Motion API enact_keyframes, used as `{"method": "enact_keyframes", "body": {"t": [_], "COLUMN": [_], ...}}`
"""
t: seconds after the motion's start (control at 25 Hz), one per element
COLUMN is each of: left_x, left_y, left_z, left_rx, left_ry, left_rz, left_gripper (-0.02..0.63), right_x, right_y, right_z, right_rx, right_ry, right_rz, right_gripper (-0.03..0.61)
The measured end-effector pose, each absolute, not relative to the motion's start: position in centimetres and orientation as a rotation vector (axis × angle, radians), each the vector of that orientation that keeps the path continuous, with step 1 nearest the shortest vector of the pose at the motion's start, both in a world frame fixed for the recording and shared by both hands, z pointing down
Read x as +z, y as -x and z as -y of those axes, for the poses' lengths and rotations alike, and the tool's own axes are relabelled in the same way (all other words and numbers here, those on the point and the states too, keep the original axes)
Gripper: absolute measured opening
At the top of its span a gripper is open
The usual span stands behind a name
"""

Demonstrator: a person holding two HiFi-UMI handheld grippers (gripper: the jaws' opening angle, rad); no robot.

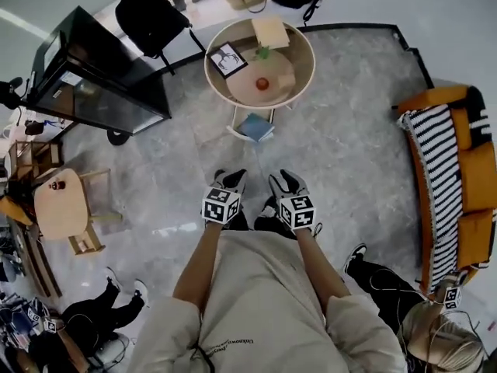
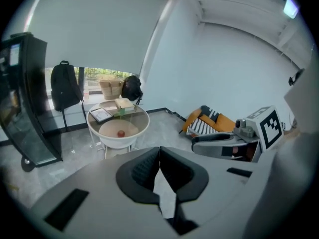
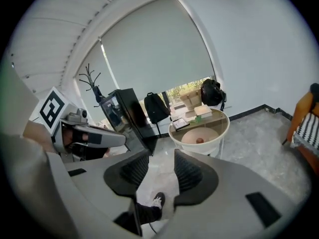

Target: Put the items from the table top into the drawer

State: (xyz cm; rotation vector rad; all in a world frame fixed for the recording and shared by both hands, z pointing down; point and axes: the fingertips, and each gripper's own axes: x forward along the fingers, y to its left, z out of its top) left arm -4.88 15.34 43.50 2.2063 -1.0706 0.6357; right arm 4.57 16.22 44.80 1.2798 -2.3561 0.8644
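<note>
Holds left gripper (image 1: 227, 179) pinched shut at the tips, nothing in it. Holds right gripper (image 1: 286, 181) roughly half open, also empty; shows only floor and a shoe through the gap. Keeps both close in front of the torso, side by side, well short of any item.

Sees the task things far ahead on the round table (image 1: 309, 53): framed picture (image 1: 227, 60) far left, tan book (image 1: 270, 32) at the far rim, small green item (image 1: 263, 52) mid, red ball (image 1: 262, 83) nearer, seemingly on a lower tier. Shows a blue book (image 1: 256, 127) in a white frame under the near rim, likely the drawer, not certain.

Judged as approach, nothing picked yet. Walk straight in, open the left before reaching, take the near items first, come down over the rim rather than across it.

Plenty of bare floor straight ahead. Mind the black cabinet (image 1: 93, 72) far left, the orange sofa (image 1: 458, 185) right, and a seated person (image 1: 93, 317) near left.
</note>
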Motion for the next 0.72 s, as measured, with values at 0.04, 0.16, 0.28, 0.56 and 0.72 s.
{"method": "enact_keyframes", "body": {"t": [0.04, 0.16, 0.28, 0.56, 0.72], "left_x": [42.8, 40.8, 39.2, 39.9, 40.3], "left_y": [5.0, 5.2, 5.4, 6.0, 6.1], "left_z": [-15.9, -17.1, -17.6, -19.7, -20.2], "left_rx": [0.68, 0.775, 0.739, 0.582, 0.547], "left_ry": [-2.233, -2.292, -2.276, -2.144, -2.13], "left_rz": [1.044, 1.001, 1.052, 1.198, 1.205], "left_gripper": [0.021, 0.021, 0.021, 0.021, 0.021], "right_x": [43.9, 42.8, 42.7, 41.9, 42.0], "right_y": [-4.7, -5.3, -6.0, -6.7, -6.7], "right_z": [-17.1, -19.2, -20.2, -20.3, -20.4], "right_rx": [0.867, 0.867, 0.846, 0.748, 0.707], "right_ry": [-1.293, -1.3, -1.275, -1.239, -1.206], "right_rz": [2.359, 2.355, 2.335, 2.337, 2.336], "right_gripper": [0.175, 0.175, 0.175, 0.173, 0.166]}}
